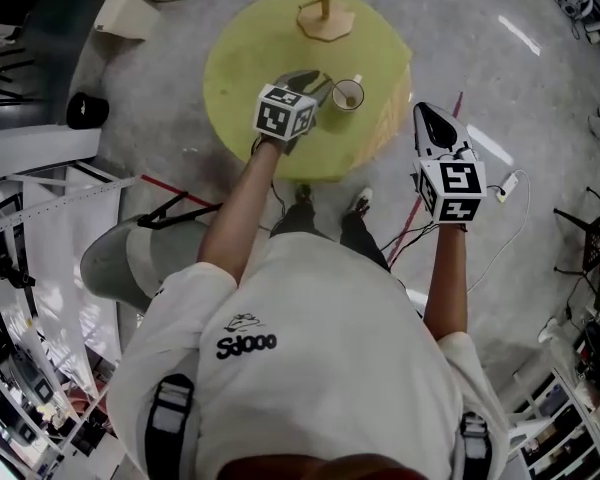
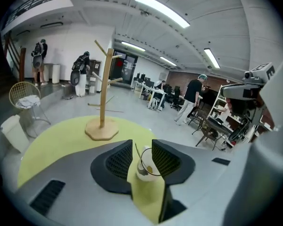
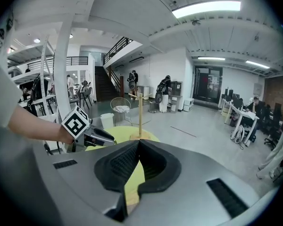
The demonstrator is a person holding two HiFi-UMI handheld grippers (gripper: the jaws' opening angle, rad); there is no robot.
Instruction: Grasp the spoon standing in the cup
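Two claws: left claw [image 2: 142, 147] open, cup [image 2: 140, 171] with standing spoon [image 2: 137, 150] between the jaws, toward right edge of desk [image 2: 61, 135]; right claw [image 3: 138, 144] closed, empty.

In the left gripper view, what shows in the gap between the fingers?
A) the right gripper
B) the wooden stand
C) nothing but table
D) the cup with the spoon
D: the cup with its spoon shows between the left gripper's open fingers; the stand is farther back.
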